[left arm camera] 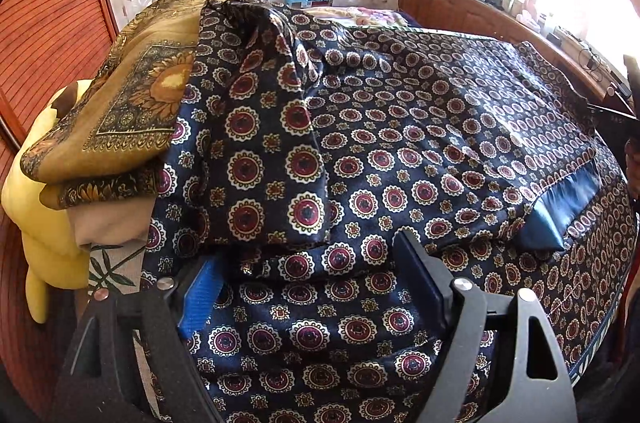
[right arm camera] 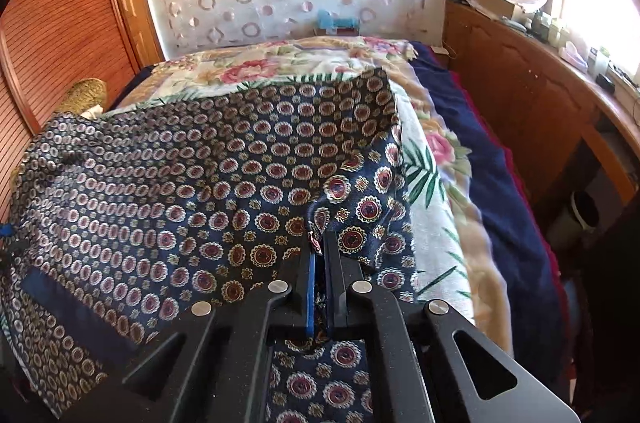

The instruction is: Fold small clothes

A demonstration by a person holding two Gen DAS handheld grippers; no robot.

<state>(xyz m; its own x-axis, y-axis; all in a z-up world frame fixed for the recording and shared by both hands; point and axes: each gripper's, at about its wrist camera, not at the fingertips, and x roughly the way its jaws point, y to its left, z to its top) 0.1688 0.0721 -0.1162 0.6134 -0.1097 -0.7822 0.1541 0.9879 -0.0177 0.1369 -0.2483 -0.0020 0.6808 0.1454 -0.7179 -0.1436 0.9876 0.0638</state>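
Observation:
A navy patterned garment point(left arm camera: 400, 143) with red and white medallions lies spread over the bed, with a plain blue band point(left arm camera: 560, 211) near its right side. In the left wrist view my left gripper point(left arm camera: 312, 263) stands open, its fingers point(left arm camera: 420, 275) straddling a folded edge of the cloth without pressing it. In the right wrist view the same garment point(right arm camera: 200, 183) covers the bed's near left part. My right gripper point(right arm camera: 319, 251) is shut on a pinch of its fabric near the right edge.
A folded mustard sunflower cloth point(left arm camera: 120, 111) sits on a yellow and beige pile point(left arm camera: 52, 223) at the left. A floral blanket point(right arm camera: 432, 163) and a dark blue cover point(right arm camera: 488, 183) lie under the garment. A wooden cabinet point(right arm camera: 520, 95) stands at the right, a slatted wardrobe point(right arm camera: 52, 35) at the left.

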